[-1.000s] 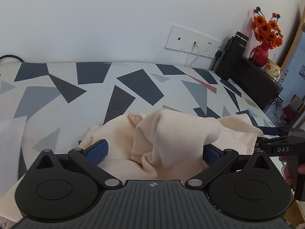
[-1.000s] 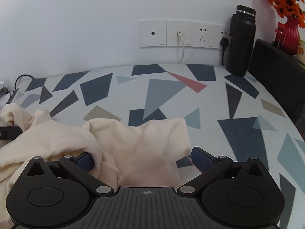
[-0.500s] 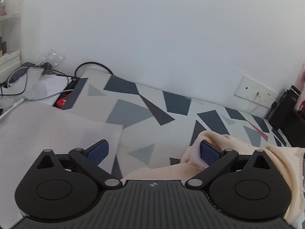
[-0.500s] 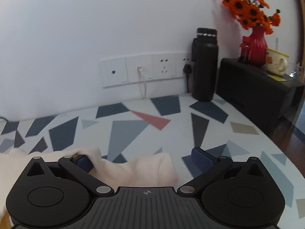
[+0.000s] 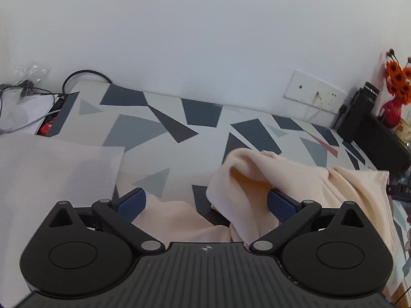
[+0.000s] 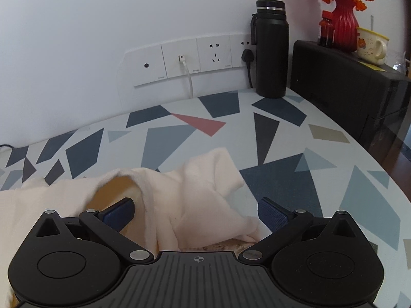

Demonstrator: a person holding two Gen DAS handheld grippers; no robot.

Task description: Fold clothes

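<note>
You are swinging both views back toward the cream garment (image 5: 295, 179), which is lying rumpled and unfolded on the patterned surface (image 5: 167, 128), so folding is only beginning again. Your left hand-held gripper (image 5: 205, 202) and right hand-held gripper (image 6: 196, 213) are both spread wide, gripping nothing. Only the left view is showing the white cloth (image 5: 51, 169); only the right is showing the black bottle (image 6: 271, 48).

Flask (image 6: 271, 48) blocks back-right; table centre (image 6: 280, 138) free.
</note>
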